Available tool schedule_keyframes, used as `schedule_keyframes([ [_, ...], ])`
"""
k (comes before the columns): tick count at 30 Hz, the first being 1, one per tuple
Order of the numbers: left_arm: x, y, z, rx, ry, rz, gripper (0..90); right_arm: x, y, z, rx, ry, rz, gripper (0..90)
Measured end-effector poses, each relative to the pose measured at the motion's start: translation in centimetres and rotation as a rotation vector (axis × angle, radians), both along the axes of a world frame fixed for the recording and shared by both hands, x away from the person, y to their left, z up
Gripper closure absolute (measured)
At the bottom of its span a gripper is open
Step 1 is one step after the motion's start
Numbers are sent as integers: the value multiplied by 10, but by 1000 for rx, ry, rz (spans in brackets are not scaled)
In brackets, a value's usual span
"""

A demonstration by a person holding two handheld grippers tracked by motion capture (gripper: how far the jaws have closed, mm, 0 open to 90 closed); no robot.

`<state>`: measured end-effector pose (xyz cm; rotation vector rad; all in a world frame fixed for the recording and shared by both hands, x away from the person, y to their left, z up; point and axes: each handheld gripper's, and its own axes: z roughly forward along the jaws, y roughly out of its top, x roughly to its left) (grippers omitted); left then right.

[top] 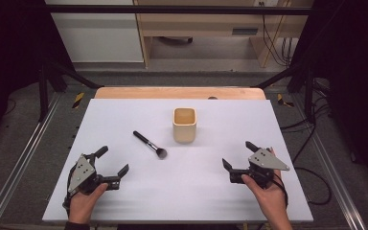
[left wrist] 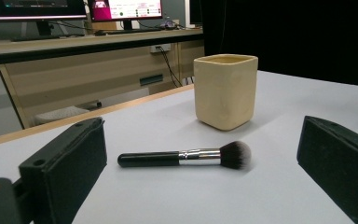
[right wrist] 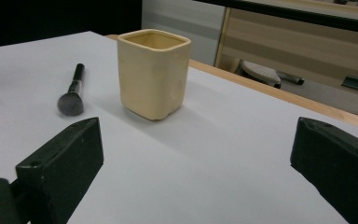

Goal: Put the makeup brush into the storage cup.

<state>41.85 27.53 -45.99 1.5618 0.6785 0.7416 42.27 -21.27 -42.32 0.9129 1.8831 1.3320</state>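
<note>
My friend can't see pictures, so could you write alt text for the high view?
A makeup brush lies flat on a white table, just left of an upright cream cup. Nearer the camera, a person's hands hold the left gripper and right gripper, both open, holding nothing.

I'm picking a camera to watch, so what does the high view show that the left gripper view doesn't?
High view: both hands, the left gripper and right gripper, jaws open, at the table's near edge. Left gripper view: monitors on a desk behind. Both: the brush lying flat beside the upright cream cup, apart from it.
</note>
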Motion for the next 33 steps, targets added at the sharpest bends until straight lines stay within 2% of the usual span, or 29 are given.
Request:
schedule_keyframes([
  [3, 0, 0, 0, 0, 0, 0, 11, 4, 7, 10, -36, 11, 20, 27],
  [7, 0, -1, -1, 9, 4, -5, 11, 8, 13, 16, -55, 27, 43, 29],
  [8, 1, -1, -1, 11, 4, -4, 11, 11, 18, 20, -64, 45, 54, 28],
  [11, 1, 0, -1, 4, 4, 0, 11, 13, 21, 23, -73, 59, 60, 28],
  [14, 1, 2, -1, -3, 4, 9, 11, 17, 31, 28, -90, 76, 88, 28],
  [18, 1, 3, -1, -5, 3, 12, 11, 19, 40, 31, -120, 94, 107, 30],
  [20, 1, 3, -1, -5, 3, 12, 11, 22, 51, 33, -147, 115, 138, 32],
  [26, 1, 5, 0, -11, 2, 19, 12, 30, 72, 35, -177, 165, 198, 35],
  [30, 1, 7, 0, -14, 2, 30, 12, 32, 83, 36, -188, 177, 240, 39],
  [31, 1, 7, 0, -15, 3, 30, 12, 34, 90, 37, -212, 181, 254, 39],
  [33, 1, 8, 0, -20, 2, 36, 12, 36, 96, 37, -223, 190, 265, 39],
])
